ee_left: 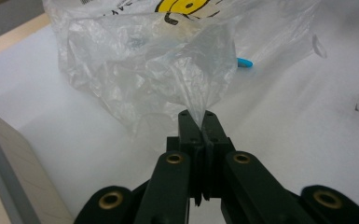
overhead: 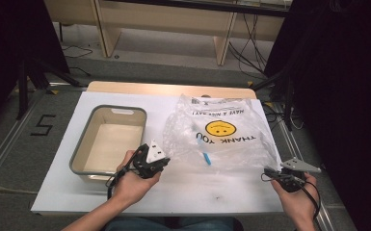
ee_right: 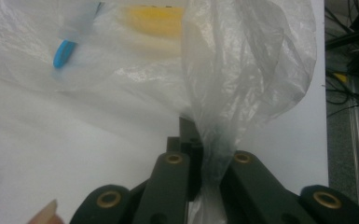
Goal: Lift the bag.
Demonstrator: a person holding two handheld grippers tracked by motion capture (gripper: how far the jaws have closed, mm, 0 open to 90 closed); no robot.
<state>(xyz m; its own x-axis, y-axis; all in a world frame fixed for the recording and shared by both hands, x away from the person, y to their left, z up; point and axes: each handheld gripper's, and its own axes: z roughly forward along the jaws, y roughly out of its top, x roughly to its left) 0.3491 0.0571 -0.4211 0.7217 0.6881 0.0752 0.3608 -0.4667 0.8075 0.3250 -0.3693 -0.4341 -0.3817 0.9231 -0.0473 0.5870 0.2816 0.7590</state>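
Observation:
A clear plastic bag with a yellow smiley face and "THANK YOU" print lies on the white table, something with a blue tip inside it. My left gripper is shut on a pinched fold at the bag's near left edge; in the left gripper view its jaws clamp the thin film. My right gripper is shut on the bag's near right corner; in the right gripper view the bunched film runs down between the closed jaws. The blue tip shows through the plastic.
An empty grey-rimmed tub stands on the table's left half, close to my left hand. The white table surface ends near the front. Beyond the table are wooden furniture legs, cables and a dark stand on the floor.

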